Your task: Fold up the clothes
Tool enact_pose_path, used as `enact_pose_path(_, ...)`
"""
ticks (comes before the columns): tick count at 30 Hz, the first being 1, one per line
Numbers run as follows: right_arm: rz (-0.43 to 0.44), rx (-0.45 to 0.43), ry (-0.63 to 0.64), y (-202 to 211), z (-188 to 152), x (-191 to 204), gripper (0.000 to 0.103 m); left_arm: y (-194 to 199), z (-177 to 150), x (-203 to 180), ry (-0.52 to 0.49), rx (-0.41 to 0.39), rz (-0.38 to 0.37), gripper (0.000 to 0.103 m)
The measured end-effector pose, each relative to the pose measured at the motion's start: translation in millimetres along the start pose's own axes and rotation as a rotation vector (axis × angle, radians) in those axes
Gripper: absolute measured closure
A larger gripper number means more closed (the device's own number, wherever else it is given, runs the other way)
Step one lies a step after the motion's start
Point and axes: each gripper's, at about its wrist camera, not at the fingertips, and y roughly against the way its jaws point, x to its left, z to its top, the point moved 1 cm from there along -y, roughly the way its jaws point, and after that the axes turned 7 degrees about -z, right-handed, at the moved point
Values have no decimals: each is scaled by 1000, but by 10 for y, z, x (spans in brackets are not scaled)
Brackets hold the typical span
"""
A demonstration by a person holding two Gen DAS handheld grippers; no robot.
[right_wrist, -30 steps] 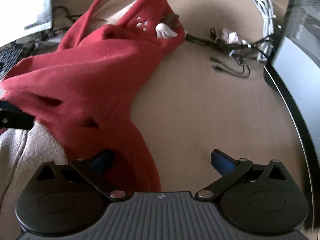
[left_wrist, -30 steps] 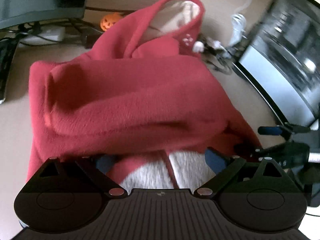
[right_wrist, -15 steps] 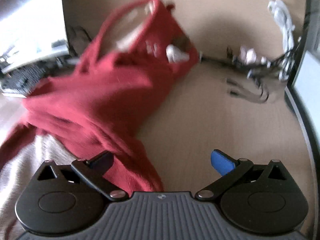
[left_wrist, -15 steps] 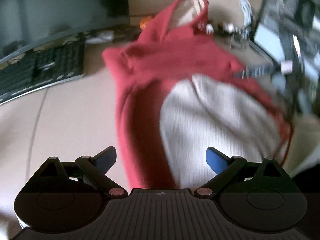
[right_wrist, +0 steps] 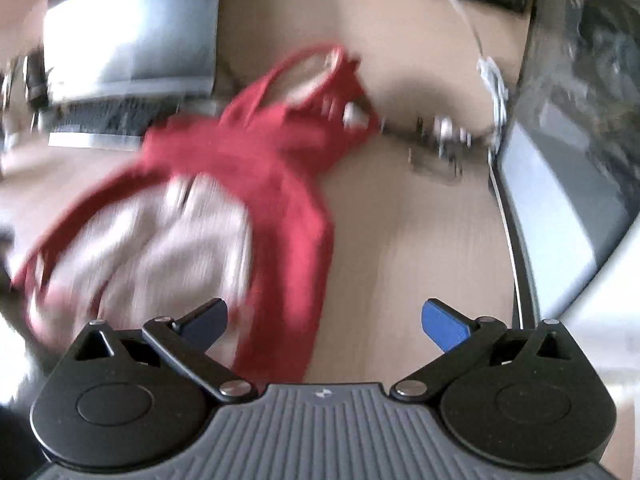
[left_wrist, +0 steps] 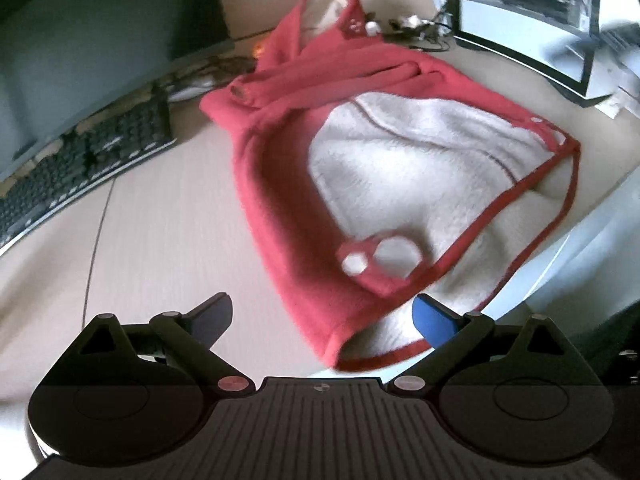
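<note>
Hoodie (left_wrist: pixel 280 184), red, cream lining up, on desk (left_wrist: pixel 160 240); no legible writing.

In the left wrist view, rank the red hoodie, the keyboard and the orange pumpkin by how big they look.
1. red hoodie, by far the largest.
2. keyboard, partly cut off at the left edge and farther away.
3. orange pumpkin, only a sliver showing behind the hoodie.

The left tool (left_wrist: pixel 322 314) has a black ribbed body, two round black housings, silver pivot screws and angled black link arms ending in blue finger pads (left_wrist: pixel 434 320). The right tool (right_wrist: pixel 324 316) looks alike, with a greyer ribbed body.
</note>
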Motion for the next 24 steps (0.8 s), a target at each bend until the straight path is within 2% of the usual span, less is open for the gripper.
enact_pose_path(2, -27, 49, 10, 74, -264, 88, 0, 29, -41, 39, -4, -3, 28, 4)
enact_pose_path(5, -94, 54, -16, 11, -433, 229, 0, 73, -92, 94, -17, -10, 58, 4)
enact_pose_path(8, -162, 52, -51, -104, -480, 338, 0, 47, -114, 100, -44, 4, 58, 4)
enact_pose_path(12, -283, 58, -35, -263, -518, 431, 0, 5, -161, 39, -98, 5, 83, 4)
enact_pose_path(15, -308, 48, -64, -311, -501, 378, 0, -13, -170, 55, -97, -5, 138, 3)
enact_pose_path(19, -346, 23, -89, -322, -448, 303, 0, 62, -99, 168, -59, -27, 151, 3)
enact_pose_path(22, -295, -15, -156, -69, -358, 110, 0, 189, -7, 280, -48, -55, 154, 3)
enact_pose_path(24, -263, -31, -186, 52, -260, 15, 0, 321, 99, 446, 5, -80, 147, 2)
